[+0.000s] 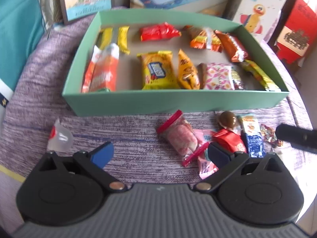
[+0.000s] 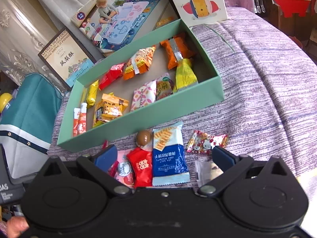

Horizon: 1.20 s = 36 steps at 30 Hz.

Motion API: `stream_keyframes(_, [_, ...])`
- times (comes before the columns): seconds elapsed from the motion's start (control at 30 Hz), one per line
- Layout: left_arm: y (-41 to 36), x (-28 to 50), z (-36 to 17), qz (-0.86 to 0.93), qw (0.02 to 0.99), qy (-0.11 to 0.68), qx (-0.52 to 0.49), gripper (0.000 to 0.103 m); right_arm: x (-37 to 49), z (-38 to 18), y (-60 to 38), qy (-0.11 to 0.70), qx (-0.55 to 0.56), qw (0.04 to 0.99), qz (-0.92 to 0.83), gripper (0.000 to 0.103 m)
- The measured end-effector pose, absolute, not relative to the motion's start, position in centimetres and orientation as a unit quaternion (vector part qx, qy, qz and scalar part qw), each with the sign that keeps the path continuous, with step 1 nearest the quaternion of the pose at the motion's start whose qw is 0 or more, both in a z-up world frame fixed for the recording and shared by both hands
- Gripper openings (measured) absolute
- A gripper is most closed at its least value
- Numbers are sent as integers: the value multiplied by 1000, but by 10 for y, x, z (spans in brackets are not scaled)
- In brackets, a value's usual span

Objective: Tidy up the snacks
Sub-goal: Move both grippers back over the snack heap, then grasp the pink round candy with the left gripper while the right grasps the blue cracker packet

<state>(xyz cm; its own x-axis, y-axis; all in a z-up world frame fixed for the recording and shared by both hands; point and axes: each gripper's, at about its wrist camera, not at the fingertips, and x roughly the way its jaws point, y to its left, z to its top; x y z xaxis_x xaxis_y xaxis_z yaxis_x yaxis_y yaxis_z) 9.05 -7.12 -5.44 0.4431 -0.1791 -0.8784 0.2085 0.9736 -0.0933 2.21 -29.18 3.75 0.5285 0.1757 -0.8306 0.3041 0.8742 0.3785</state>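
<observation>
A shallow green box [image 1: 174, 104] [image 2: 126, 127] on the purple cloth holds several snack packs. In front of it lie loose snacks: a clear pack with red ends [image 1: 180, 138], a pink packet [image 1: 205, 164], a red packet [image 1: 232, 141] [image 2: 141, 168], a brown ball-shaped sweet [image 1: 227, 119] [image 2: 144, 136], a blue-and-white packet [image 1: 252, 136] [image 2: 169, 156] and a Hello Kitty candy [image 2: 207, 142]. My left gripper [image 1: 159, 154] is open, its right finger over the pink packet. My right gripper [image 2: 164, 158] is open, low over the red and blue-and-white packets.
A clear jelly cup [image 1: 59, 138] lies at the left on the cloth. Upright boxes stand behind the green box: a pineapple-cake box [image 2: 67, 57], a drawing-mat box [image 2: 126, 19], a duck toy box [image 2: 200, 2]. A teal bag [image 2: 29, 107] sits left. A white wrapper [image 2: 206, 170] lies under my right finger.
</observation>
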Motion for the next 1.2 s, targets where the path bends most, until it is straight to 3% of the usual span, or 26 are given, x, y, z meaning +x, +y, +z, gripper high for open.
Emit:
stream_keyframes(0.13, [-79, 101, -62, -105, 852, 513, 11, 99, 28, 28, -287, 489, 231, 839, -52, 82])
stream_keyframes(0.27, [-88, 109, -72, -103, 852, 513, 26, 94, 39, 20, -282, 495, 223, 839, -43, 75])
stream_keyframes(0.47, [-73, 112, -78, -101, 849, 518, 19, 95, 50, 9, -269, 498, 190, 845, -35, 62])
stream_keyframes(0.6, [-57, 112, -78, -95, 850, 518, 17, 95, 55, 6, -257, 496, 160, 853, -31, 43])
stream_keyframes(0.9, [-56, 105, -78, -113, 852, 510, 35, 92, 57, 7, -248, 495, 143, 857, -22, 45])
stream_keyframes(1.0, [-66, 101, -78, -122, 857, 497, 56, 76, 60, 6, -241, 494, 119, 861, -24, 47])
stream_keyframes(1.1, [-72, 95, -76, -135, 862, 484, 69, 52, 61, 4, -231, 490, 83, 868, -26, 47])
stream_keyframes(1.17, [-72, 94, -74, -144, 860, 485, 61, 31, 59, 3, -226, 488, 61, 871, -29, 45])
stream_keyframes(1.2, [-71, 93, -74, -144, 860, 486, 56, 30, 59, 4, -227, 489, 65, 869, -30, 42])
